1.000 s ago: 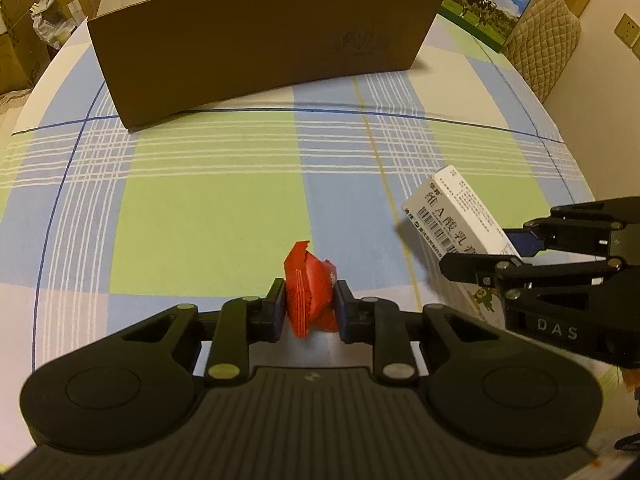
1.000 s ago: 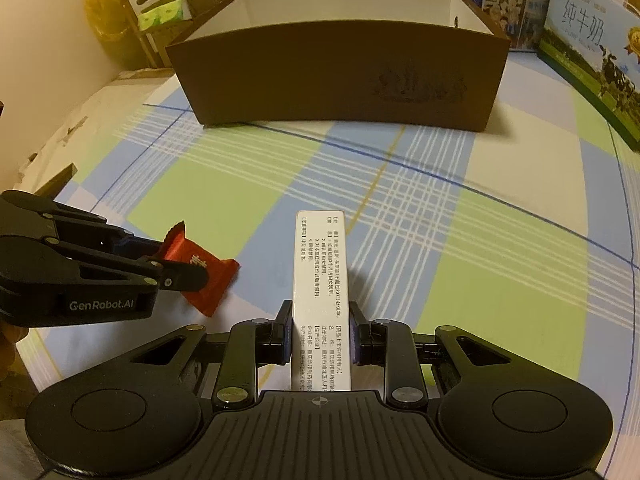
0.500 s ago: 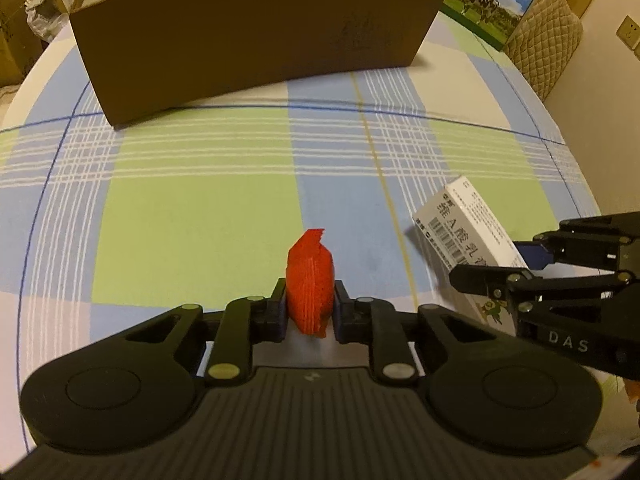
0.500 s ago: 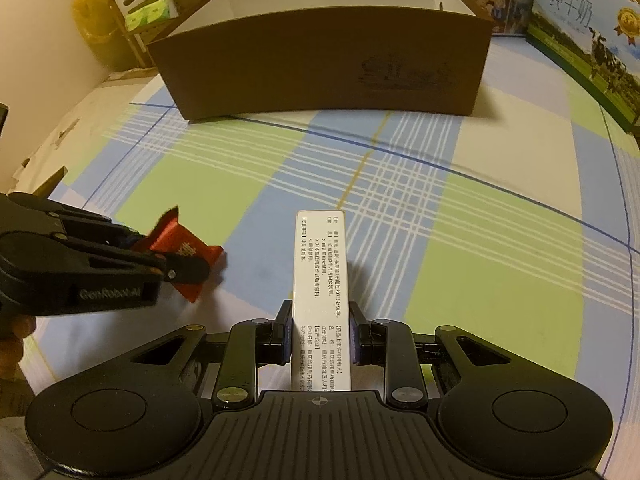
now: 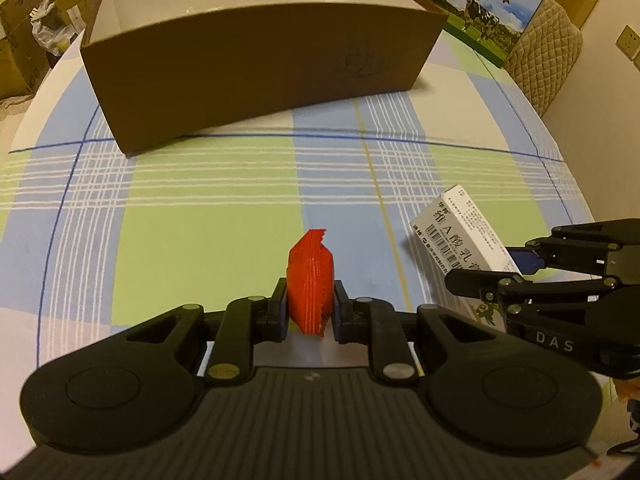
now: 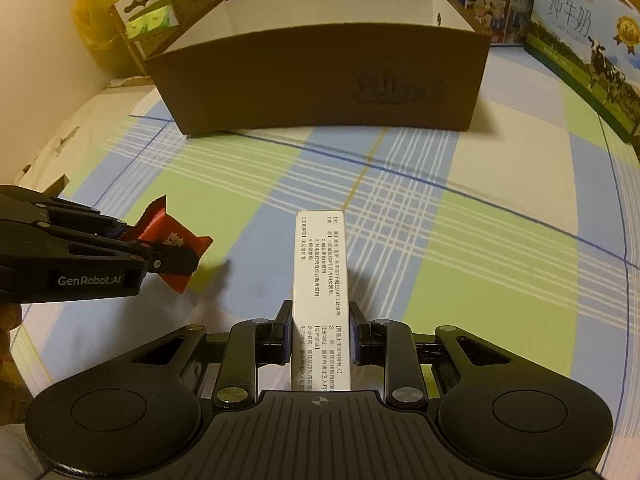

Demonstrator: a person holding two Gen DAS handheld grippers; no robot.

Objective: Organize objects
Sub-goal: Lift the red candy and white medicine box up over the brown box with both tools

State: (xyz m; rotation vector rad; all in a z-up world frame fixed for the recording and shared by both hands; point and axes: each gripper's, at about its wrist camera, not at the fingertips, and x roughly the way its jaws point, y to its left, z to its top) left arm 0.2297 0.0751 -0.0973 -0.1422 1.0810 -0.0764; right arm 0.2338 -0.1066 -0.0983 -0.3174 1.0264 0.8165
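While the left gripper (image 5: 309, 312) pinches a red snack packet (image 5: 310, 284), the right gripper (image 6: 320, 334) clamps a long white carton (image 6: 320, 280), both raised above the checked table (image 5: 200, 220). Nothing lies between them and the brown cardboard box (image 5: 260, 68) ahead, whose visible interior looks empty, though its floor is hidden. Milk cartons (image 6: 580, 40) stand beyond.

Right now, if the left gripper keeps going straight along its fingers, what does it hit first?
Probably the checked tablecloth: the left gripper, shut on a red candy wrapper, points steeply down. The brown cardboard box lies farther on; depth is unclear.
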